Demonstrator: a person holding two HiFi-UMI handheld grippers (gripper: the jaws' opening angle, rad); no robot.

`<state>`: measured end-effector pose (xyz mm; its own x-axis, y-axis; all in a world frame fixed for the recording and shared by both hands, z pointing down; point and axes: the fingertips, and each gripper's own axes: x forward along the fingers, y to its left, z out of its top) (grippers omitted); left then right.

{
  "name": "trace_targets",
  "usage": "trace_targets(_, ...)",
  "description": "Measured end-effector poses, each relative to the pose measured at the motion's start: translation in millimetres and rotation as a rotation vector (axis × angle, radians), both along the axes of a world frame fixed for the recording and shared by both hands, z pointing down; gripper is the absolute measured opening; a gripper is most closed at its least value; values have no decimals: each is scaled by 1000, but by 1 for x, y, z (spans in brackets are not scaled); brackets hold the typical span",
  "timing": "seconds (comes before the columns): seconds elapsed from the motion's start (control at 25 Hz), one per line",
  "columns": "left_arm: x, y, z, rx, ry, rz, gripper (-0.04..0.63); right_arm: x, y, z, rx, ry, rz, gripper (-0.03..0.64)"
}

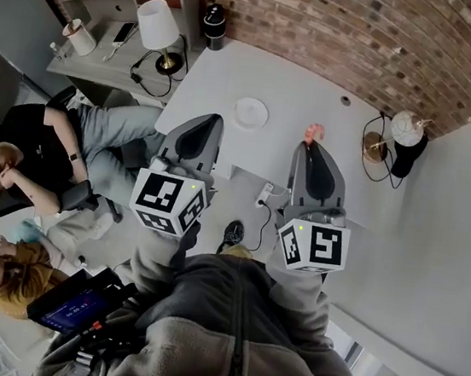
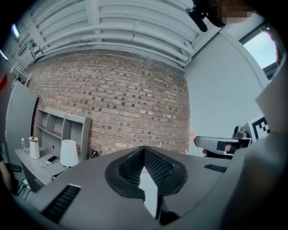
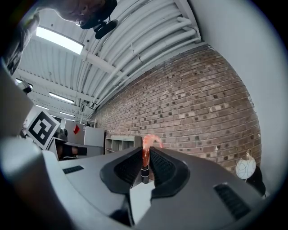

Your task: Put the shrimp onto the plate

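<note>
A pink shrimp (image 3: 148, 146) sticks up from between the jaws of my right gripper (image 3: 145, 166), which is shut on it. In the head view the shrimp (image 1: 313, 134) shows just past the right gripper (image 1: 313, 150), above the white table (image 1: 315, 107). A small white plate (image 1: 251, 113) lies on the table, left of the shrimp and ahead of my left gripper (image 1: 205, 129). The left gripper (image 2: 144, 168) is shut with nothing between its jaws. Both grippers are held up, pointing at the brick wall.
A table lamp (image 1: 159, 31) and a black speaker (image 1: 214, 27) stand at the table's far left. A white jug (image 1: 407, 128) and cables sit at the right end. Two seated persons (image 1: 32, 165) are on the left. A power strip (image 1: 265, 197) lies on the floor.
</note>
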<state>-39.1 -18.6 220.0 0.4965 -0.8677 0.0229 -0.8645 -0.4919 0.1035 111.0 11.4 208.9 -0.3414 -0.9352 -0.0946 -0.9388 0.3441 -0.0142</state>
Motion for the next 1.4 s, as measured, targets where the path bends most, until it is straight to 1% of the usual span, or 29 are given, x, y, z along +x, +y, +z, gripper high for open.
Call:
trace_targets(0.08,11,-18,1,-1,-4,5,5,10,-18,2,-4,0,5,46)
trace_targets(0.24,22,-43,0,-6,7,-3,5,22,-37,0,17,67,13,46)
trace_targets(0.32,26,-50,-2,-3,5,-4,5,25,-41,-5,34,81,11,46)
trace_targets(0.48,35,-61,-4,-2,-3,-3,5,38,-53,-4,21,58,19,46)
trace_targets(0.64,42,-74,7,-34,-33,-1,5,50,-70,7,-4,33,21,47)
trace_targets(0.88,38,-88,17,-63,-60,-25,5,51,-84,24,-50,-14,11,46)
trace_targets(1.28,36,-109,28,-94,-53,17,5,45,-96,29,-82,12,43,46)
trace_targets(1.4,30,-120,31,-105,-48,27,5,38,-108,29,-101,14,56,46)
